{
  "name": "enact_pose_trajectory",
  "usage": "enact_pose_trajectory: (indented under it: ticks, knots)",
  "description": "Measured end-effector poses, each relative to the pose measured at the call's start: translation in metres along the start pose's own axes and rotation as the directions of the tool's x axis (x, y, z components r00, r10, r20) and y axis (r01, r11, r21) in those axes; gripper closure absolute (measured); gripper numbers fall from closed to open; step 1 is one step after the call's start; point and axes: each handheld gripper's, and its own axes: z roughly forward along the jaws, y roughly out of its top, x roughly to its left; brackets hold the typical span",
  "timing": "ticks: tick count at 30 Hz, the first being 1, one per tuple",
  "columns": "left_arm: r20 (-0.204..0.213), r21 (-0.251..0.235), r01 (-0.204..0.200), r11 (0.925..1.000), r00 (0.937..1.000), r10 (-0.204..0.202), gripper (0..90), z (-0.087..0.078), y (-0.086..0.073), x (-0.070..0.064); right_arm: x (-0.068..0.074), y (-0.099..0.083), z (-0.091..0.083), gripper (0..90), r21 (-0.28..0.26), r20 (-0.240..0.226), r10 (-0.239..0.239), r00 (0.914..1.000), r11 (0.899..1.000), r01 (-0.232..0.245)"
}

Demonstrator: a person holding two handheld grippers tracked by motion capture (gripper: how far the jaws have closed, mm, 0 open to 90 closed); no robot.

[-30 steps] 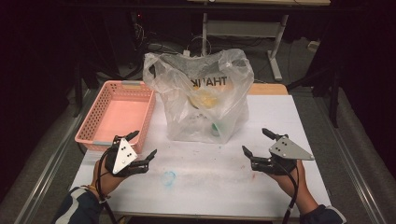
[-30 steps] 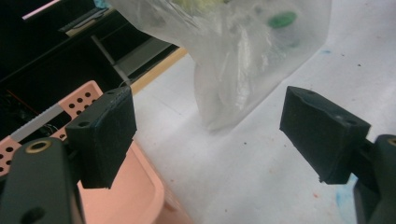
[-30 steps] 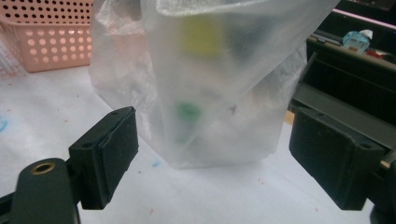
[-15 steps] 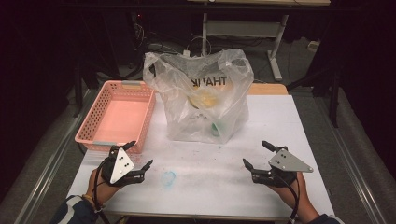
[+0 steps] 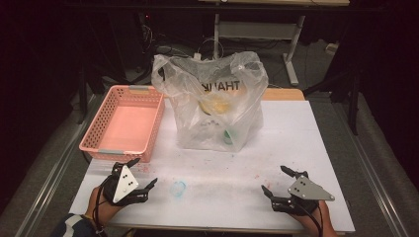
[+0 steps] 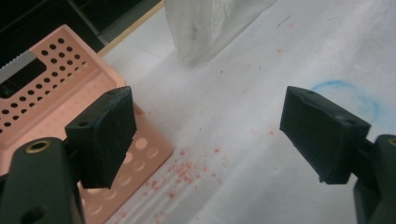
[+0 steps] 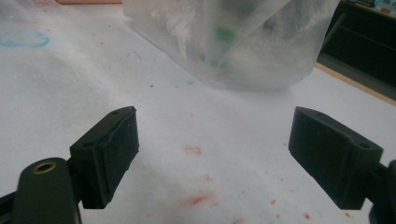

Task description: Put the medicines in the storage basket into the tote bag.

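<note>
Bag (image 5: 212,111) at desk (image 5: 306,148) middle-back, basket (image 5: 124,123) just left of it. Left tongs (image 5: 143,173) near front edge, before basket; right tongs (image 5: 275,180) front right, well apart. Ring mark (image 5: 179,187) between tongs.

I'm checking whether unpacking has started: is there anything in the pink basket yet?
No. In the high view the pink basket shows only its bare floor, while the items sit inside the plastic bag.
</note>
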Motion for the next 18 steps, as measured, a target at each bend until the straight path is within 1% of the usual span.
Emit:
enact_pose_trajectory:
  ticks: [2,3,5,7,11,13,17,18]
  knots:
    - [0.013,0.008,0.015,0.9999,0.9998,-0.015,18.4,0.0,-0.003,0.0,0.0,-0.004,0.0,16.7,0.008,-0.002,0.005,1.0,1.0,-0.005]
    - [0.013,0.016,0.016,0.9998,0.9998,-0.016,18.4,0.0,-0.004,0.0,0.0,-0.007,0.0,16.8,0.021,-0.007,0.006,1.0,1.0,-0.006]
    - [0.017,0.025,0.016,0.9995,0.9997,-0.017,18.4,0.001,-0.005,-0.002,0.0,-0.012,0.001,16.7,0.04,-0.019,0.02,0.9996,0.999,-0.02]
    - [0.019,0.032,0.005,0.9995,0.9998,-0.005,18.4,0.002,-0.005,-0.003,0.0,-0.014,0.002,16.6,0.054,-0.022,0.016,0.9996,0.998,-0.015]
    - [0.024,0.031,0.005,0.9995,0.9997,-0.006,18.3,0.001,-0.005,-0.003,-0.001,-0.011,0.002,16.7,0.038,-0.02,0.02,0.9996,0.999,-0.019]
    - [0.023,0.031,0.0,0.9995,0.9997,0.0,18.3,0.001,-0.005,-0.004,-0.001,-0.01,0.001,16.7,0.038,-0.017,0.014,0.9998,0.999,-0.014]
    - [0.025,0.031,-0.011,0.9995,0.9996,0.01,18.4,0.002,-0.004,-0.005,-0.001,-0.01,0.001,16.8,0.035,-0.026,0.018,0.9995,0.999,-0.017]
    - [0.026,0.032,-0.013,0.9994,0.9996,0.012,18.3,0.002,-0.004,-0.006,0.0,-0.009,0.002,16.8,0.036,-0.03,0.013,0.9995,0.999,-0.011]
